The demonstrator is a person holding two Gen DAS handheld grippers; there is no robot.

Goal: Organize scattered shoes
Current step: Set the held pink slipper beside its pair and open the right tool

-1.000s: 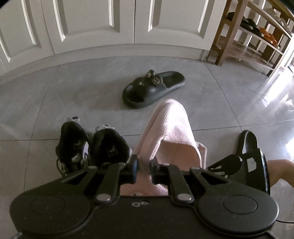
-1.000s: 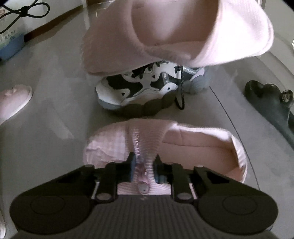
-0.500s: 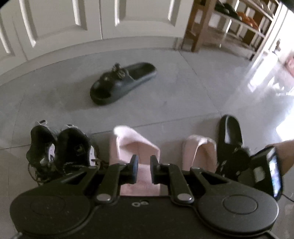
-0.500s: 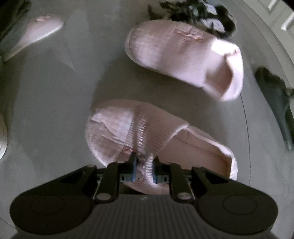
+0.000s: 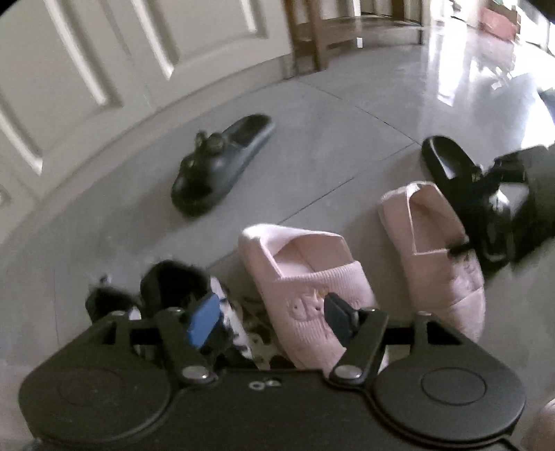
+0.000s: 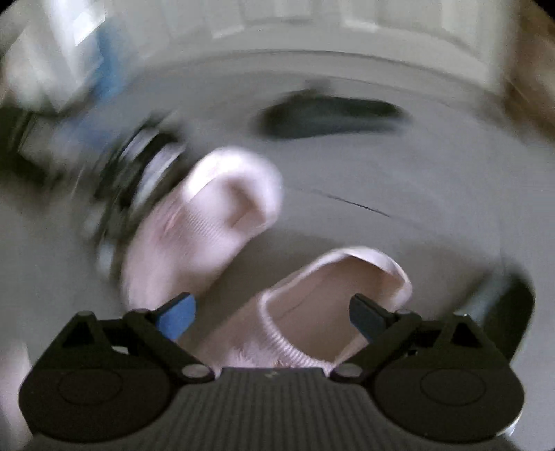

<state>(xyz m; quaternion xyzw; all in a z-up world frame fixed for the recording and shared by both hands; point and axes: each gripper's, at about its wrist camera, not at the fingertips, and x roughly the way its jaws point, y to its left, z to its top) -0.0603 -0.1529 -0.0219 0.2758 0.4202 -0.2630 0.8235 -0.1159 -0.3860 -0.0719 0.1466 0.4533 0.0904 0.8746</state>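
Note:
Two pink slippers lie side by side on the grey tile floor. In the left wrist view my left gripper [image 5: 270,317] is open just above the toe of the left pink slipper [image 5: 305,288]; the right pink slipper [image 5: 437,249] lies beside it. A pair of black-and-white sneakers [image 5: 173,291] stands to the left. In the blurred right wrist view my right gripper [image 6: 272,317] is open over the right pink slipper [image 6: 333,312], with the left pink slipper [image 6: 208,222] beyond. The right gripper's black body [image 5: 513,204] shows at the right of the left wrist view.
One black slide [image 5: 222,163] lies further off near the white cabinet doors [image 5: 104,69]; it is also in the right wrist view [image 6: 329,116]. Another black slide [image 5: 447,163] lies behind the right slipper. A wooden shoe rack leg [image 5: 312,31] stands at the back.
Both grippers have opened and let go of the pink slippers, which now rest on the floor side by side. Both cameras have swung; the right view is blurred by motion.

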